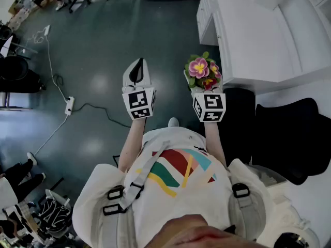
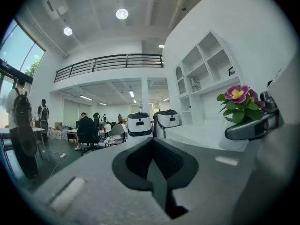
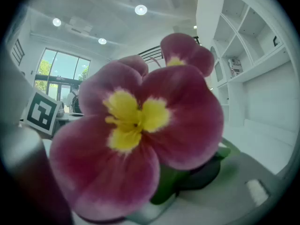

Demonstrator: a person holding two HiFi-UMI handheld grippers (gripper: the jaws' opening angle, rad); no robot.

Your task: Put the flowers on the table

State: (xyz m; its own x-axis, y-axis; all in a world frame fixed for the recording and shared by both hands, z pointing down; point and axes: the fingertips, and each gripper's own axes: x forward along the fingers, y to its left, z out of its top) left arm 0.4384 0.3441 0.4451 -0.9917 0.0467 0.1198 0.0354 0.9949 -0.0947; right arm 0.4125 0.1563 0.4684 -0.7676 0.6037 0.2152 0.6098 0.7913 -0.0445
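Stood roughly midway through the task, as far as could be judged. Had the small bunch of magenta-pink, yellow-centred flowers (image 1: 202,71) with green leaves off any surface, clamped low down between the wide-spread jaws of the right gripper (image 1: 204,84). Could not tell for certain what the jaws pressed on, though something pale and pot-like showed under the leaves. Held it in the air over the dark grey-green floor (image 1: 103,45), just left of the near end of the long white table (image 1: 258,40). Touched the table nowhere. Filled the right gripper view almost wholly with one large bloom, leaves tucked low between the grey jaws.

Kept the left gripper (image 1: 138,66) pinched together on nothing. Held it about level, to the left of the right one and apart from the flowers. Caught the bunch from there at the far right, with the white shelving beyond.

Done, then: the pick-up. Left to do, by judgement: swing the bunch rightward over the white top, lower it upright until the base sat flat, then let the jaws go and draw back without tipping it.
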